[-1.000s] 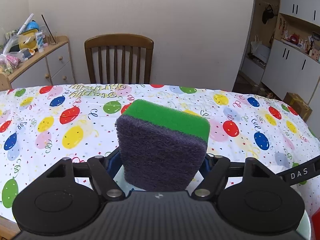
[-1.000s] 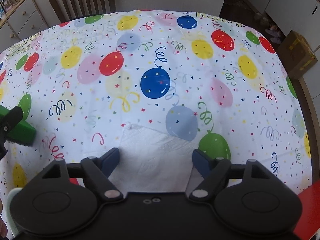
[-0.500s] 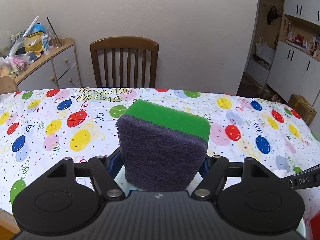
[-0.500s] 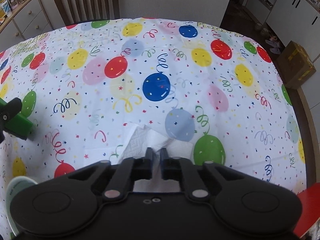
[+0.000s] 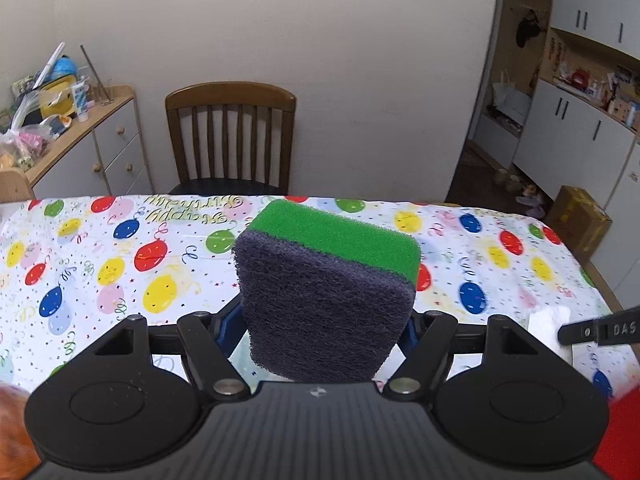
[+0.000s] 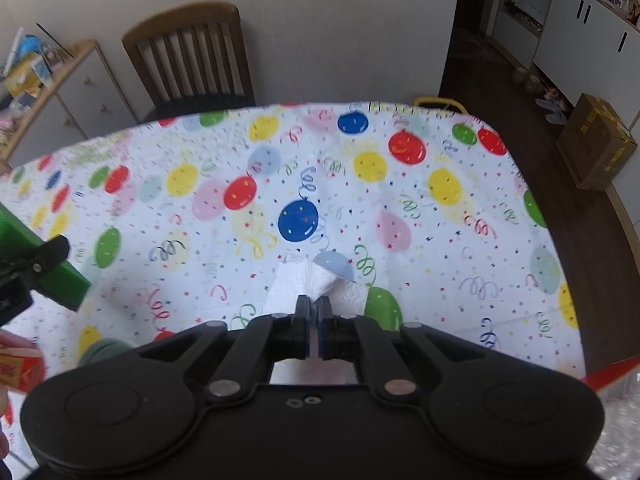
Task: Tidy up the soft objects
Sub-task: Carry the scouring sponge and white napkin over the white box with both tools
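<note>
Sponge (image 5: 326,300), green foam with a dark scouring face, stands upright pinched in your left gripper (image 5: 324,332) above the balloon-print tablecloth (image 5: 120,264). Your right gripper (image 6: 315,316) is pressed together on a white paper napkin (image 6: 316,284), bunching it above the cloth.

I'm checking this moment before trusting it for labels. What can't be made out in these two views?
- Left wrist view: the sponge fills the gap of the left tongs, hiding the table right below.
- Right wrist view: the right tongs cover the lower part of the paper napkin, so its full shape is hidden.
- Right wrist view: the orange box and the red item are cut off by the edges; neither can be identified.
</note>
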{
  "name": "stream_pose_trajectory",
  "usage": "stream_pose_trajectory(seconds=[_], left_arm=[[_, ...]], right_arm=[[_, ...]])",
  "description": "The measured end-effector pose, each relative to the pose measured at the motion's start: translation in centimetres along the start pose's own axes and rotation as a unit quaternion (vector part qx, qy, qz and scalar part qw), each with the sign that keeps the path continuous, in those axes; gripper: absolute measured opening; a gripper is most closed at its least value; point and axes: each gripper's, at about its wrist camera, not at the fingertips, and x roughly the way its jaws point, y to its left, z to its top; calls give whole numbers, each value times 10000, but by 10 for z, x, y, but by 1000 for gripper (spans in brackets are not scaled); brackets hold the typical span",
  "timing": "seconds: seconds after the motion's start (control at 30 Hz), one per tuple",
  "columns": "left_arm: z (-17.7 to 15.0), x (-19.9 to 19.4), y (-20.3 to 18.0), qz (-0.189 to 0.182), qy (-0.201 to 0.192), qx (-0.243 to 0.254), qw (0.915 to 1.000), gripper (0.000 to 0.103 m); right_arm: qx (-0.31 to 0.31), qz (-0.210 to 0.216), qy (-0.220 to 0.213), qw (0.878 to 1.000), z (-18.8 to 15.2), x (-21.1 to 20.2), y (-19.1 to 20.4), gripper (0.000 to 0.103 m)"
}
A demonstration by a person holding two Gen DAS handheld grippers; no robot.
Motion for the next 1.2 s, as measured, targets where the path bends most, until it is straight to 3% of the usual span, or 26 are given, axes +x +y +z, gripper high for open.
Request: stream_pose_trajectory(seconds=[0.27,0.67,0.9,1.2], left_arm=[[13,-43,-21,-265,152,310,9991,72],[14,-123,-71,-757,201,608,9951,72],[1,-151,-113,-1056,457,773,9903,72],[-28,-166,-186,-1505,856,1245,9770,72]], right_arm=[[-103,391,-480,9980,-5,-71,-16,2],[-307,609,-954,9931,-41,-160,-65,2],[-302,604,-1037,9923,-67,-191,-106,2],[-165,493,-1044,9932,-99,-209,-163,2]])
